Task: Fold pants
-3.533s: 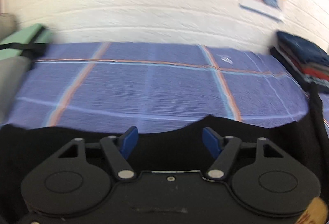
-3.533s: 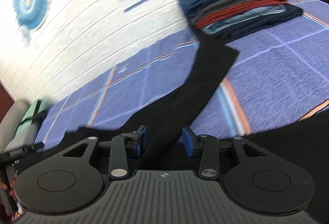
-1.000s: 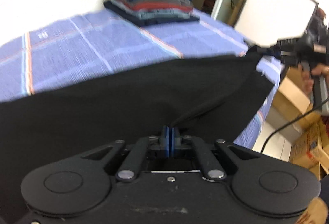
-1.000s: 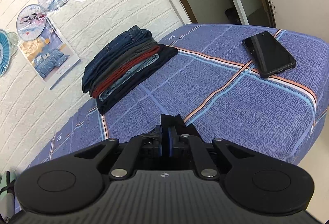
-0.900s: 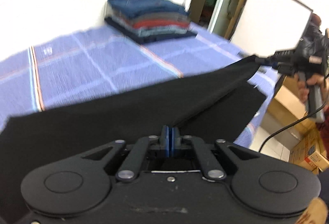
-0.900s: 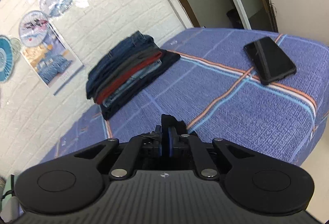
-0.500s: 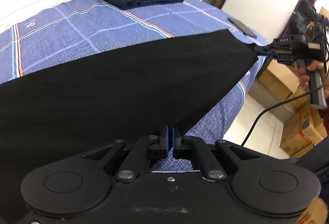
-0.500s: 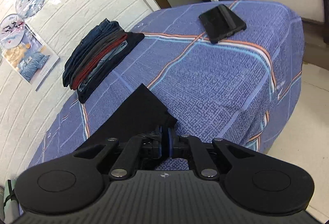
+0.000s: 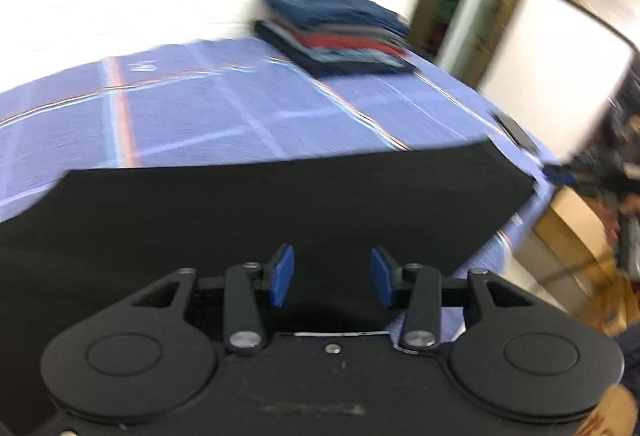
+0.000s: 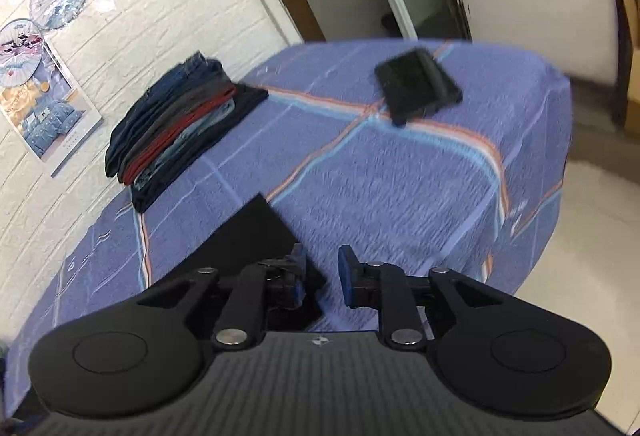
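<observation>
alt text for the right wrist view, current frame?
Right gripper, jaws just opened, above a corner of black pants on a blue plaid bedspread; folded clothes stack by the wall, phone beyond.

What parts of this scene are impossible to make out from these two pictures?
- Black pants: the near part is hidden behind each tool's body in both views; the left end is cut off in the left wrist view.
- Right tool in the left wrist view: smeared by motion blur.
- Phone: blurred in the right wrist view, nothing readable on its screen.
- Person's hand: blurred, cut off at the edge.
</observation>
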### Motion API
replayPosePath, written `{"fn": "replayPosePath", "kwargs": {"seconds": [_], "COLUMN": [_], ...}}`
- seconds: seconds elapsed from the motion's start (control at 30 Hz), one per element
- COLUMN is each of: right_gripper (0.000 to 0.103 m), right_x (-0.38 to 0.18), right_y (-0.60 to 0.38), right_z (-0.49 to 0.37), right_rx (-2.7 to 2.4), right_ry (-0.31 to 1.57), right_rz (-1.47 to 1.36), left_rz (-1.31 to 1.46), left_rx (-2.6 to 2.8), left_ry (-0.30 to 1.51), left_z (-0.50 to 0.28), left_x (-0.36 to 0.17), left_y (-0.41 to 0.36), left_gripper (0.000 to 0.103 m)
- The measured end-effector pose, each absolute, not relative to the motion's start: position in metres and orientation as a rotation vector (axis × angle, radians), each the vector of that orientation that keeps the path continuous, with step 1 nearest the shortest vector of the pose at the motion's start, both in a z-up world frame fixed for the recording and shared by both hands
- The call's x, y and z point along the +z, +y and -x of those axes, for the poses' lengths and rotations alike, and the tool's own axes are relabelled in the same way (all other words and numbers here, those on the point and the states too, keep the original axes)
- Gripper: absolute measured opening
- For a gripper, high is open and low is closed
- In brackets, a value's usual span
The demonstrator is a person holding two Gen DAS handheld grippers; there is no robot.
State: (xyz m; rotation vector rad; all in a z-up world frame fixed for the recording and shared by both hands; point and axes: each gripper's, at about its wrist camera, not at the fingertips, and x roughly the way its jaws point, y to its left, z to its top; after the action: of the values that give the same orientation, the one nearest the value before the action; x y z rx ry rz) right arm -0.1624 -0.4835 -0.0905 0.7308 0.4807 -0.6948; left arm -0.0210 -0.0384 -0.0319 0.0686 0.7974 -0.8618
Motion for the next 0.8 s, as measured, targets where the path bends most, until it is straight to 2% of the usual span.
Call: {"fn": "replayPosePath", "kwargs": {"seconds": [0.1, 0.2, 0.23, 0.27, 0.33, 0.4, 0.6, 0.8], "right_gripper": [0.041, 0.057, 0.059, 0.059, 0.059, 0.060, 0.062, 0.063], "right_x": [-0.088, -0.094, -0.096, -0.097, -0.101, -0.103, -0.105, -0.106], "right_y": [-0.491, -0.500, -0.501, -0.502, -0.501, -0.497, -0.490, -0.487], "right_z": [0.157, 0.145, 0.141, 0.137, 0.132, 0.126, 0.109, 0.102], "right_rx": [-0.639, -0.586, -0.583, -0.583, -0.584, -0.565, -0.561, -0.577], "right_ry": [0.479, 0.518, 0.538, 0.553, 0.569, 0.575, 0.626, 0.649], "right_rz": [-0.721, -0.694, -0.679, -0.663, -0.647, -0.642, -0.579, -0.543], "left_rz": [-0.057, -0.047, -0.029, -0.011, 0.038, 0.111, 0.341, 0.401], "left_rx": [-0.752, -0.619, -0.568, -0.522, -0.395, -0.228, 0.321, 0.510], "left_ry": [0.801, 0.817, 0.822, 0.821, 0.784, 0.720, 0.607, 0.575], "left_z": [0.019, 0.025, 0.028, 0.032, 0.041, 0.048, 0.070, 0.055], "left_x": [-0.031, -0.033, -0.034, -0.033, -0.034, -0.032, -0.037, -0.042], "left_y": [-0.012, 0.017, 0.028, 0.039, 0.061, 0.088, 0.169, 0.213], "left_gripper": [0.043, 0.043, 0.044, 0.045, 0.059, 0.065, 0.068, 0.069]}}
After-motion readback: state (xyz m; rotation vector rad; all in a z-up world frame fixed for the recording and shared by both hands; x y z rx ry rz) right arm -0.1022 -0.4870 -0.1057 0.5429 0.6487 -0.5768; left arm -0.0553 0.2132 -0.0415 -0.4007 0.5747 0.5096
